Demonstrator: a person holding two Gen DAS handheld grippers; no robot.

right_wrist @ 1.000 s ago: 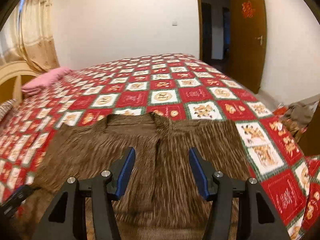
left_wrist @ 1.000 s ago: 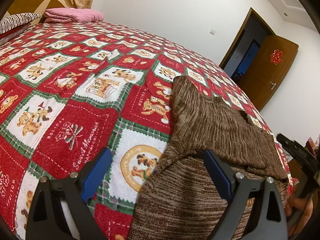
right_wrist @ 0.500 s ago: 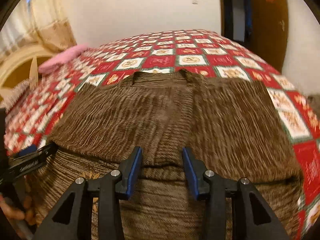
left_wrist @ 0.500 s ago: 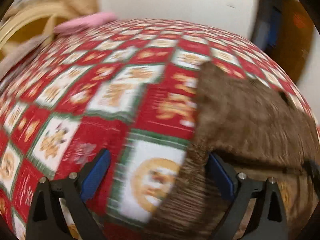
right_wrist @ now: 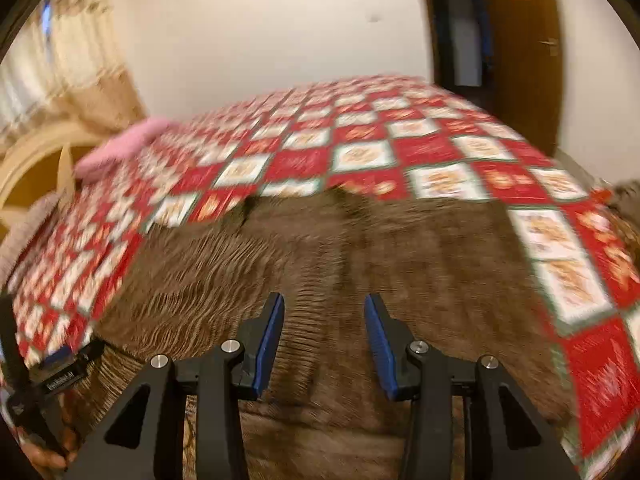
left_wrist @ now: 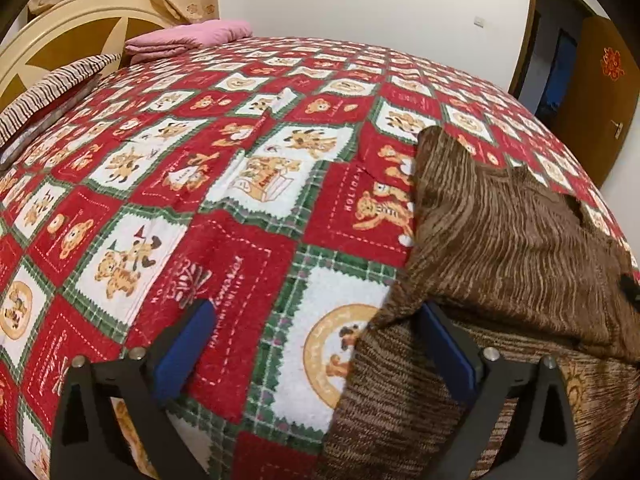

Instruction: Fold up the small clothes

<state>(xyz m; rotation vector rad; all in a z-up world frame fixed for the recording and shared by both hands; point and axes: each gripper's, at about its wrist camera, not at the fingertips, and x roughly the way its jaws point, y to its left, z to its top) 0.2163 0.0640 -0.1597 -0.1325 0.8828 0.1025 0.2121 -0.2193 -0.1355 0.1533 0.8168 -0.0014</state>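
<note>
A brown knitted sweater [left_wrist: 500, 248] lies spread on the bed's red and white patchwork blanket [left_wrist: 208, 208], near the front edge. My left gripper [left_wrist: 316, 344] is open at the sweater's left edge, with its right finger [left_wrist: 448, 348] against the fabric fold. In the right wrist view the sweater [right_wrist: 360, 256] fills the middle, blurred. My right gripper [right_wrist: 324, 332] is open and empty just above the sweater's lower part. The left gripper [right_wrist: 60, 368] also shows at the far left of that view.
A folded pink cloth [left_wrist: 188, 36] and a striped pillow [left_wrist: 52, 92] lie by the headboard [left_wrist: 76, 36] at the far left. A brown door [left_wrist: 596, 92] stands open at the right. More clothes [right_wrist: 624, 196] lie off the bed's right side.
My right gripper has opened wider and swung, blurring its view. My left gripper has shifted a little and stays open at the sweater's left edge.
</note>
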